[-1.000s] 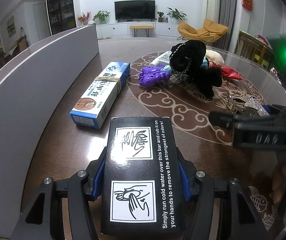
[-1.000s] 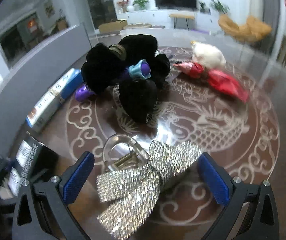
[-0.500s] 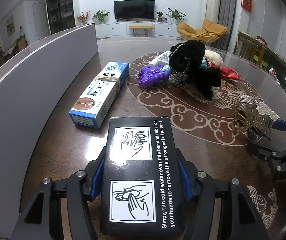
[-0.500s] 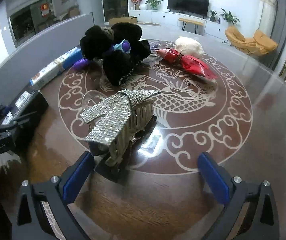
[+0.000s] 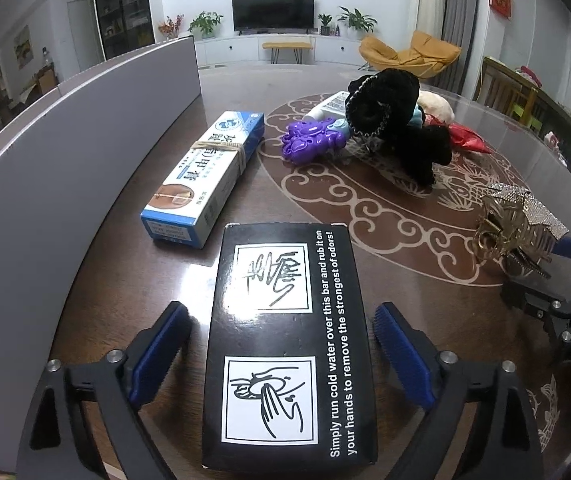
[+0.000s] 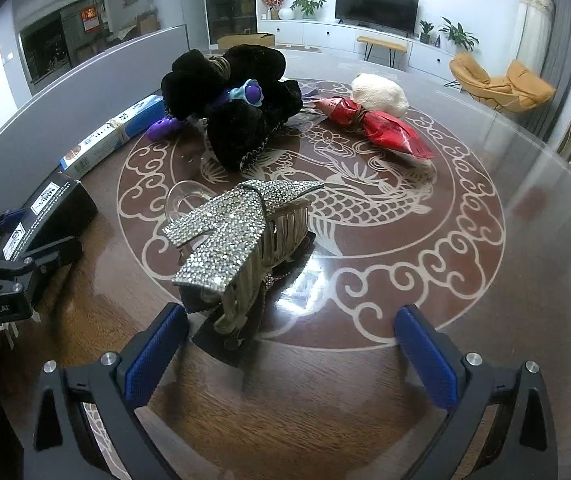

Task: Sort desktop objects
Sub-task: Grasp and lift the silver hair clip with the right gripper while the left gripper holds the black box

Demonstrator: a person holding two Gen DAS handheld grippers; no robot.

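Note:
A black box with white hand drawings lies flat on the brown table between the fingers of my left gripper, which is open with gaps on both sides. The box also shows at the left of the right wrist view. A rhinestone bow hair claw sits on the table just ahead of my right gripper, which is open and empty. The claw appears at the right of the left wrist view.
A blue and white long box lies beside a grey partition. A purple toy, black scrunchies, a red wrapped packet, a white fluffy item and a clear ring lie further back.
My left gripper has opened and let go of the black box. My right gripper has set down the rhinestone claw and drawn back from it.

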